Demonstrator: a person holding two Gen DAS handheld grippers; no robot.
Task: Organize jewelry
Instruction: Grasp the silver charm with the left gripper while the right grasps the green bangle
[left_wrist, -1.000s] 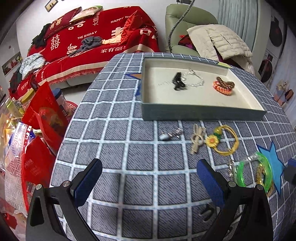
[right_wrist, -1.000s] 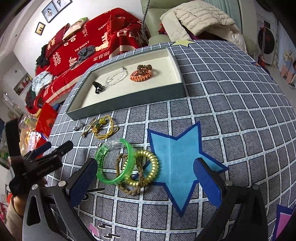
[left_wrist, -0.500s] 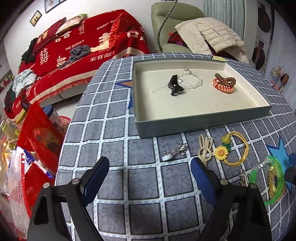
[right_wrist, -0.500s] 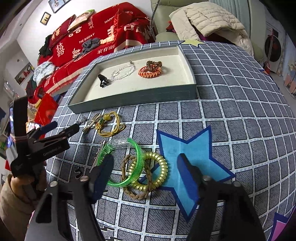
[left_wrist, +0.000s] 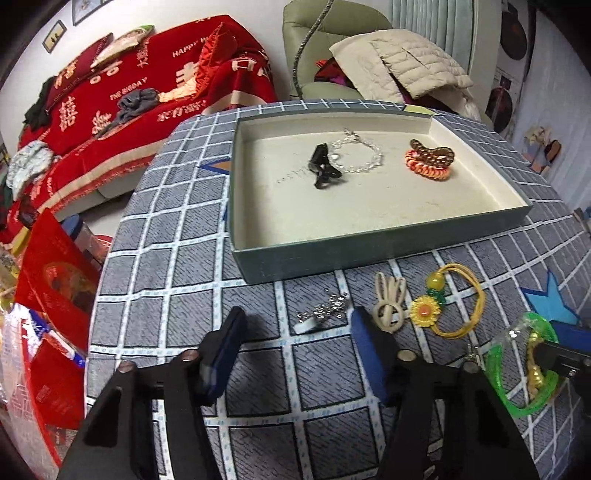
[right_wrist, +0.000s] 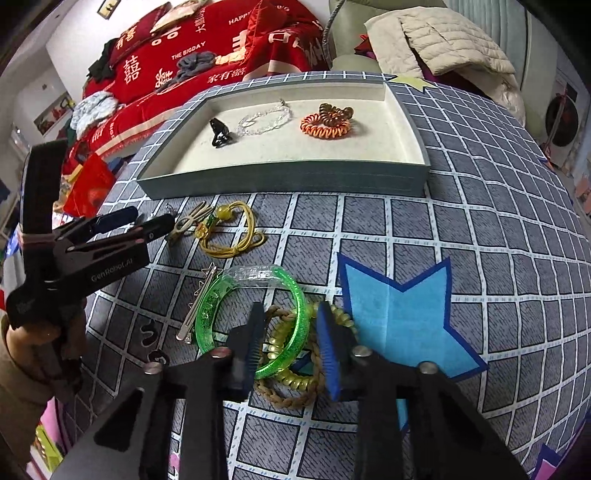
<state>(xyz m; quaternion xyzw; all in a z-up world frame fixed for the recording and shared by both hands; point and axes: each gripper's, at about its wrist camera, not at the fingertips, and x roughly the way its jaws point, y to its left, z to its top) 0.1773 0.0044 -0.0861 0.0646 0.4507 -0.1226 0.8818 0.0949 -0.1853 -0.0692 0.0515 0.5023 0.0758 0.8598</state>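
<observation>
A grey-blue tray holds a black clip, a clear bead bracelet and an orange coil tie. In front of it lie a silver clip, a beige clip and a yellow sunflower tie. My left gripper is open, its fingers on either side of the silver clip. My right gripper is partly closed, its fingers straddling the near rim of the green bangle, the gold coil tie and the braided brown tie; contact is unclear.
The table has a grey checked cloth with a blue star patch. A silver hair clip lies left of the bangle. Red bags sit beyond the table's left edge. A red sofa and an armchair stand behind.
Both grippers moved forward and lower and their jaws narrowed. The left now frames the silver clip; the right now straddles the bangle's near rim.
</observation>
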